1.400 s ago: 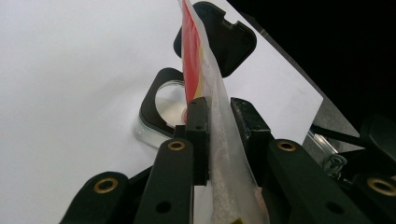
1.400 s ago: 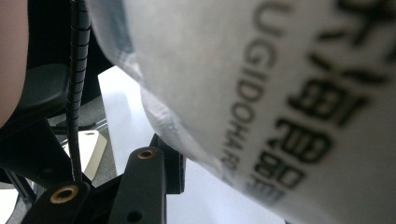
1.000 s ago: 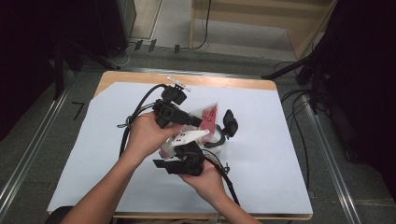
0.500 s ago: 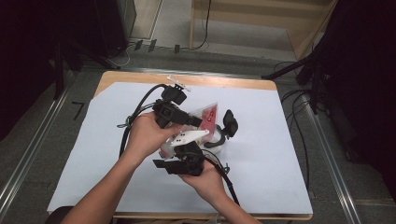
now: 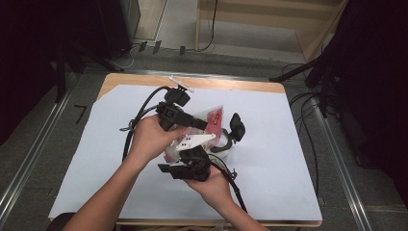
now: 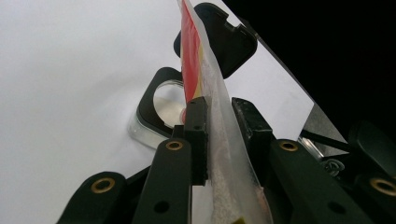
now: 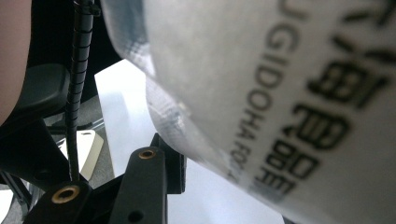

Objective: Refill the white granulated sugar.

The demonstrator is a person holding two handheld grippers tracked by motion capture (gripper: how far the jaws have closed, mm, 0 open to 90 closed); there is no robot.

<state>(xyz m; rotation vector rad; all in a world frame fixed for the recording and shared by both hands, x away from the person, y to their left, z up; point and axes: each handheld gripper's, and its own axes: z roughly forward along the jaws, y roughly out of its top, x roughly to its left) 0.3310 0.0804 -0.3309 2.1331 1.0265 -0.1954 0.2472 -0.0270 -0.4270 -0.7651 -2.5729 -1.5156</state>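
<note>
A clear plastic bag [image 5: 214,119] with red print and a band of black lettering is held up over the table between both grippers. My left gripper [image 5: 202,126] comes in from the left and is shut on the bag's [image 6: 224,140] edge, with both pads against the film. My right gripper [image 5: 193,150] points up from below. Its one visible pad [image 7: 173,163] lies against the bag [image 7: 280,93]; the other jaw is hidden behind the bag. Below the bag a small clear container [image 6: 161,109] stands on the white sheet with its black hinged lid [image 6: 219,32] open.
A white sheet [image 5: 288,159] covers the wooden table [image 5: 231,84]. The container [image 5: 226,143] and its lid [image 5: 236,126] stand just right of the hands. Black cables [image 5: 137,122] trail from the grippers. Dark equipment and floor cables surround the table.
</note>
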